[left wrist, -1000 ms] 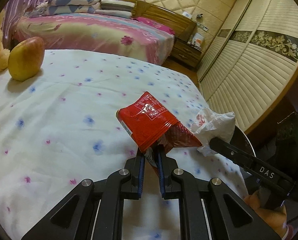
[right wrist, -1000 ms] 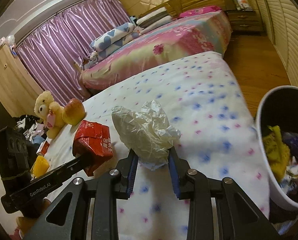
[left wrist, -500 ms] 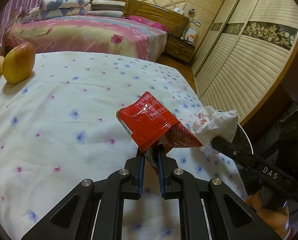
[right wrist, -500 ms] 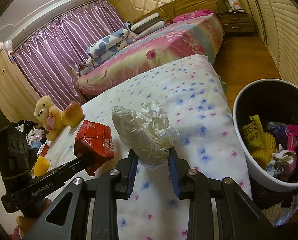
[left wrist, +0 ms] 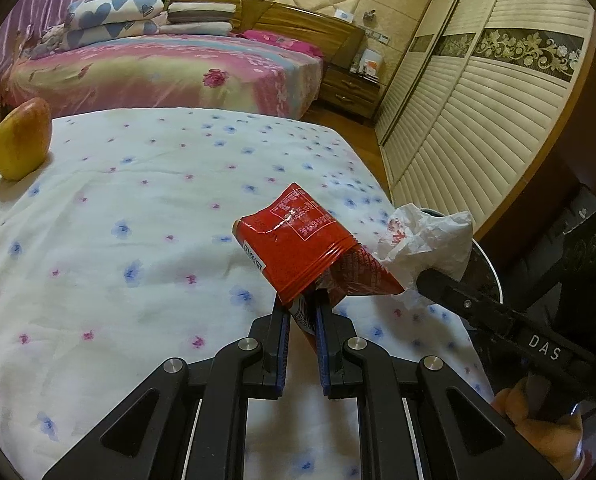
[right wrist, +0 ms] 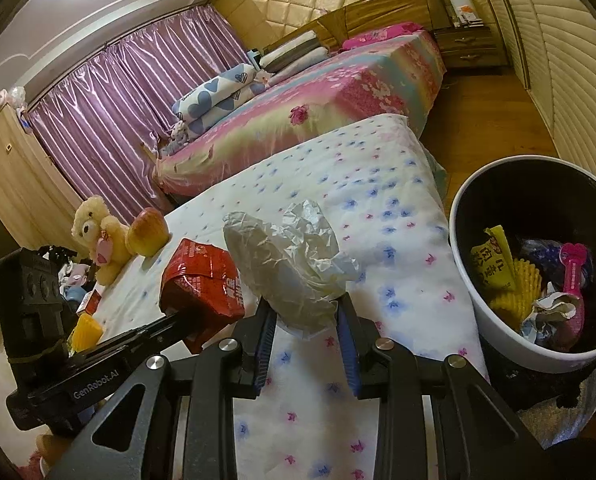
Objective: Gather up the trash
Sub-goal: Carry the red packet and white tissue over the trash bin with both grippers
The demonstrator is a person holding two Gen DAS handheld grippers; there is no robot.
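Observation:
My left gripper (left wrist: 303,300) is shut on a red snack wrapper (left wrist: 294,240), held up above the flowered white bedsheet (left wrist: 118,240). The same red wrapper (right wrist: 202,280) shows at the left of the right wrist view. My right gripper (right wrist: 304,308) is shut on a crumpled white plastic bag (right wrist: 290,256), which also shows as a white bag (left wrist: 426,240) to the right in the left wrist view. A white trash bin (right wrist: 498,340) with a black inside stands beside the bed at the right, holding several wrappers. Both grippers hover near the bed's right edge.
A yellow-red apple-shaped toy (left wrist: 22,144) and a teddy bear (right wrist: 98,236) sit at the far side of the sheet. A second bed (left wrist: 158,72) with folded bedding lies beyond. Slatted wardrobe doors (left wrist: 478,120) line the right, with wooden floor (right wrist: 482,120) between.
Both grippers have shifted sideways toward the bin with their loads; the bin shows more fully in the right wrist view. The grips have not changed.

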